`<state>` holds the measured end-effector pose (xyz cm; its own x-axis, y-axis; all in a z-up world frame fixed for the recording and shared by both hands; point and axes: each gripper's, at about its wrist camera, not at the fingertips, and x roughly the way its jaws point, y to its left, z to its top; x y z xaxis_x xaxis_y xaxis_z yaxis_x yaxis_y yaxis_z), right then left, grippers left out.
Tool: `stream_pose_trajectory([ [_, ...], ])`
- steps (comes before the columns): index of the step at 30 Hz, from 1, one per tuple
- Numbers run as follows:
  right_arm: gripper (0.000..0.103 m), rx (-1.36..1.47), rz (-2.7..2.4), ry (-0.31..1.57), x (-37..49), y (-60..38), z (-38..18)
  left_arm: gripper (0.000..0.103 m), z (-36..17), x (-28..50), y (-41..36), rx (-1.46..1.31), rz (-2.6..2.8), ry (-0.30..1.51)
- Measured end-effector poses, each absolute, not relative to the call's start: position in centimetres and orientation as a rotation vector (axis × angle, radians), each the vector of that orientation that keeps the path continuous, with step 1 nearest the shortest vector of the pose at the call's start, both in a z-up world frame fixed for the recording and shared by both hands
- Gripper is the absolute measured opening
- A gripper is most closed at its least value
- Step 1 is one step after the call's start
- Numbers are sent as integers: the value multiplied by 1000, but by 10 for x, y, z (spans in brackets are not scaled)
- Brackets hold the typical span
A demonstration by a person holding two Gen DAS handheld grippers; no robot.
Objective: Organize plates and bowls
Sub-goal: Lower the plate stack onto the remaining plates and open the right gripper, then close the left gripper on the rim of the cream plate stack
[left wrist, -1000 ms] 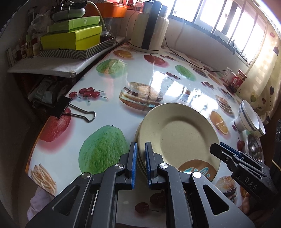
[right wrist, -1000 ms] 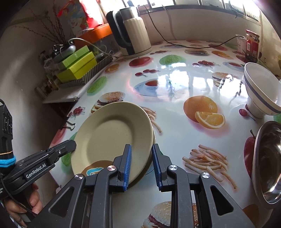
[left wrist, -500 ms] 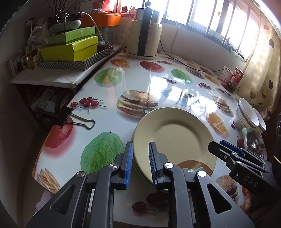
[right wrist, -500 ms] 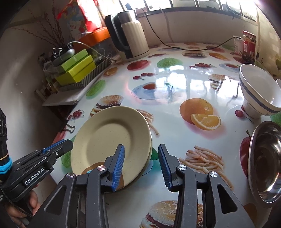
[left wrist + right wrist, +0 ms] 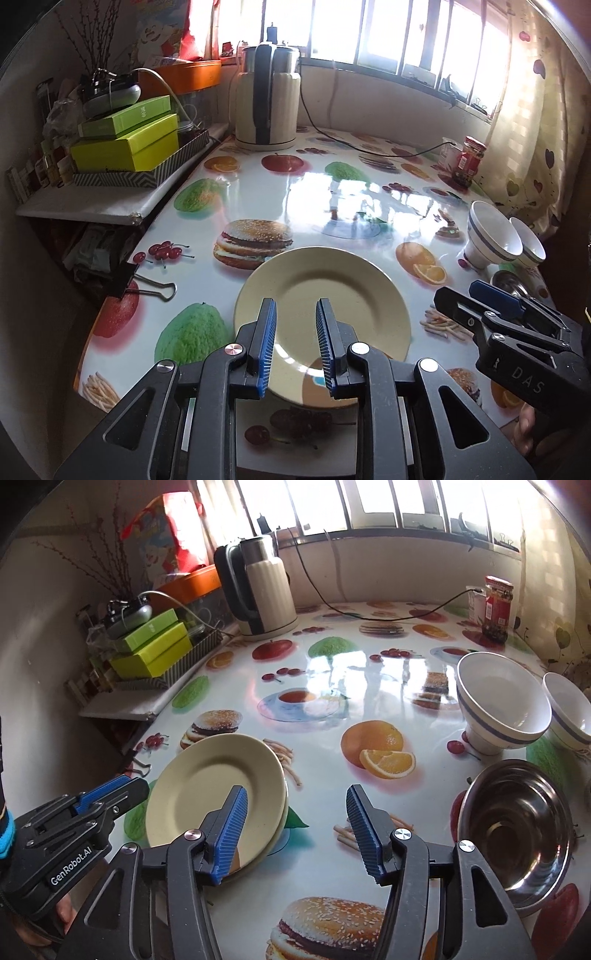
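A stack of cream plates (image 5: pixel 321 295) lies flat on the fruit-print table (image 5: pixel 332 192); in the right wrist view the plates (image 5: pixel 210 786) sit at lower left. My left gripper (image 5: pixel 294 314) hovers open over the stack's near rim, nothing between its pads. My right gripper (image 5: pixel 297 794) is by the stack's right edge, its jaws opening and empty. Two white bowls with a blue stripe (image 5: pixel 502 705) (image 5: pixel 569 716) stand at the right. In front of them is a steel bowl (image 5: pixel 513 830). Each gripper shows in the other's view: right gripper (image 5: pixel 476 295), left gripper (image 5: pixel 122 786).
A cream kettle (image 5: pixel 266 107) with a cable stands at the back. A red-lidded jar (image 5: pixel 469 162) is at the far right. A black binder clip (image 5: pixel 144 288) grips the table's left edge. Green boxes (image 5: pixel 125 147) sit on a shelf to the left.
Both grippers have let go of the plate stack's rim, opened, and drawn up and back. The plates stay flat on the table.
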<state>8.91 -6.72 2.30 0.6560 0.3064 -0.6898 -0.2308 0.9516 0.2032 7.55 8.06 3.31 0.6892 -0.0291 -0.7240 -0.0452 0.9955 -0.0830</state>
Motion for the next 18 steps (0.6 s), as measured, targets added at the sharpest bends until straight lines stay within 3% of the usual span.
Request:
stream_pose_trajectory([
  [18, 58, 130, 239, 775, 78, -106, 31, 23, 32, 82, 46, -74, -66, 831],
])
